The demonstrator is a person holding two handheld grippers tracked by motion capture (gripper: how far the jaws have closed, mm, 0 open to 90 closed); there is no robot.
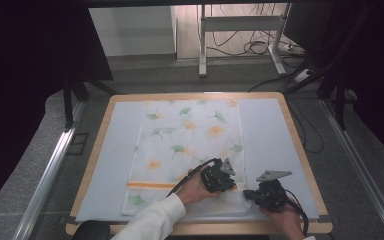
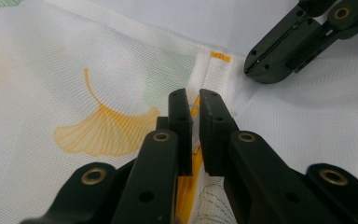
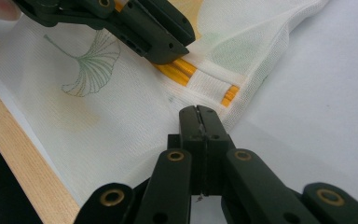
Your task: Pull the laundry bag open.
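Observation:
A white cloth (image 1: pixel 185 135) printed with green and orange ginkgo leaves lies flat on the blue mat. An orange stripe (image 3: pixel 177 70) crosses it near the front end. My left gripper (image 1: pixel 230 185) sits on that stripe by the cloth's front right corner. In the left gripper view its jaws (image 2: pixel 196 100) are pinched on a small raised fold of the cloth (image 2: pixel 51 70). My right gripper (image 1: pixel 246 194) lies just to its right, shut, with its tip (image 3: pixel 198 112) at the cloth's side hem (image 3: pixel 256 84). I see nothing between its jaws.
A pale blue mat (image 1: pixel 110 165) covers the wooden table (image 1: pixel 300 150), and its front edge (image 3: pixel 28 163) runs close under my hands. Beyond the table stand a metal frame (image 1: pixel 240 25) and floor cables (image 1: pixel 255 47). Metal rails (image 1: pixel 50 170) flank both sides.

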